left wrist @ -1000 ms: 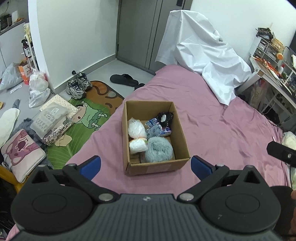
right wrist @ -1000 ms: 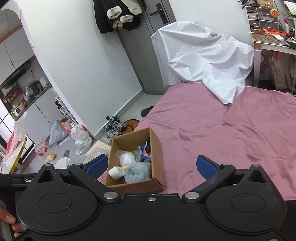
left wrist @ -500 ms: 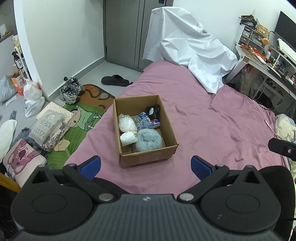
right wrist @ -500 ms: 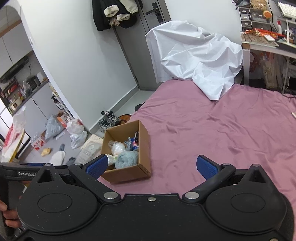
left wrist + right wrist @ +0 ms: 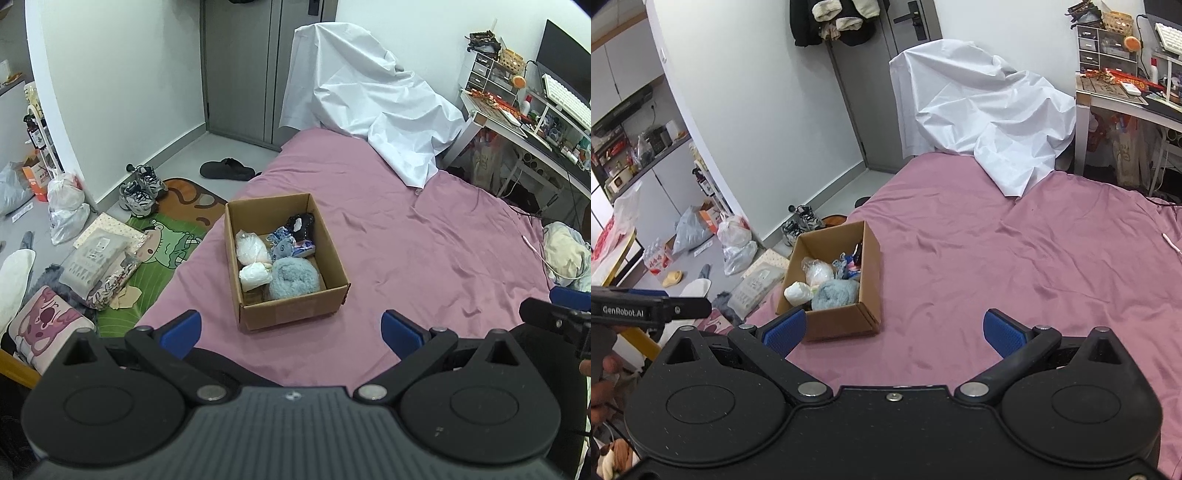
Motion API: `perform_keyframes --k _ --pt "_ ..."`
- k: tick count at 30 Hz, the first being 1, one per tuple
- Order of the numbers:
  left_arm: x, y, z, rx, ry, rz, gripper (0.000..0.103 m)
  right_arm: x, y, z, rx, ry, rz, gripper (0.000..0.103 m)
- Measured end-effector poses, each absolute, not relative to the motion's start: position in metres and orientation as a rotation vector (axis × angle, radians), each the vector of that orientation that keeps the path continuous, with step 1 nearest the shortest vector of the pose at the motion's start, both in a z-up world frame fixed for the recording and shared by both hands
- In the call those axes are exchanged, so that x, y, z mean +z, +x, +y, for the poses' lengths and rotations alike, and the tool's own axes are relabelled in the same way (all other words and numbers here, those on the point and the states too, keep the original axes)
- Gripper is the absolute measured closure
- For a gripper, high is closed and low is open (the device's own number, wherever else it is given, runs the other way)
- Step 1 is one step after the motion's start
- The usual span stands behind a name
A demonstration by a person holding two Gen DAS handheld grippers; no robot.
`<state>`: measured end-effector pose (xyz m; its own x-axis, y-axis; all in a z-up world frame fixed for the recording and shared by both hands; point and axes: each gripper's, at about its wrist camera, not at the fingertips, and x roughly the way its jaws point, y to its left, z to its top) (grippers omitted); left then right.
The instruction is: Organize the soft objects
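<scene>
An open cardboard box (image 5: 291, 314) (image 5: 846, 320) sits on the pink bedsheet (image 5: 424, 251) (image 5: 997, 258) near the bed's left edge. Inside lie a fluffy grey-blue bundle (image 5: 293, 277) (image 5: 834, 293), white bagged soft items (image 5: 251, 251) (image 5: 816, 271), a blue plush (image 5: 282, 248) and a black piece (image 5: 301, 223). My left gripper (image 5: 291, 330) hangs open, above and short of the box, holding nothing. My right gripper (image 5: 894, 332) is open too, with the box ahead of its left finger (image 5: 785, 330).
A white sheet (image 5: 369, 110) covers something at the bed's far end. A cluttered desk (image 5: 524, 122) stands at the right. Left of the bed the floor holds a green mat (image 5: 162, 251), sneakers (image 5: 142, 190), bags (image 5: 68, 214) and a pink cushion (image 5: 44, 321). A cream bundle (image 5: 565, 254) lies at the bed's right edge.
Both grippers have drawn back and up from the box, which looks smaller and farther off. Both stay open and empty; the box contents have not moved.
</scene>
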<state>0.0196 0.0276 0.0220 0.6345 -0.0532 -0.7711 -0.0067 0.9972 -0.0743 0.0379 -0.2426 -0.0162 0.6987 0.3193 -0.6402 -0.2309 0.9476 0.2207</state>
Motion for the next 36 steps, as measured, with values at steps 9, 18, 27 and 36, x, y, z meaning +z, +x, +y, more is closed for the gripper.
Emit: perform_keyframes --k 9,18,27,36 --pt "0.019 0.020 0.025 -0.014 -0.064 0.878 0.000 -0.016 0.033 -0.243 0.316 0.119 0.725 0.000" --pt "0.016 0.021 0.024 -0.018 -0.068 0.878 0.000 -0.019 0.036 -0.240 0.321 0.116 0.736 0.000" --pt "0.011 0.025 0.022 -0.027 -0.068 0.882 0.000 -0.022 0.036 -0.239 0.306 0.119 0.747 0.000" --pt "0.012 0.029 0.023 -0.033 -0.081 0.879 0.000 -0.021 0.037 -0.240 0.297 0.113 0.747 0.000"
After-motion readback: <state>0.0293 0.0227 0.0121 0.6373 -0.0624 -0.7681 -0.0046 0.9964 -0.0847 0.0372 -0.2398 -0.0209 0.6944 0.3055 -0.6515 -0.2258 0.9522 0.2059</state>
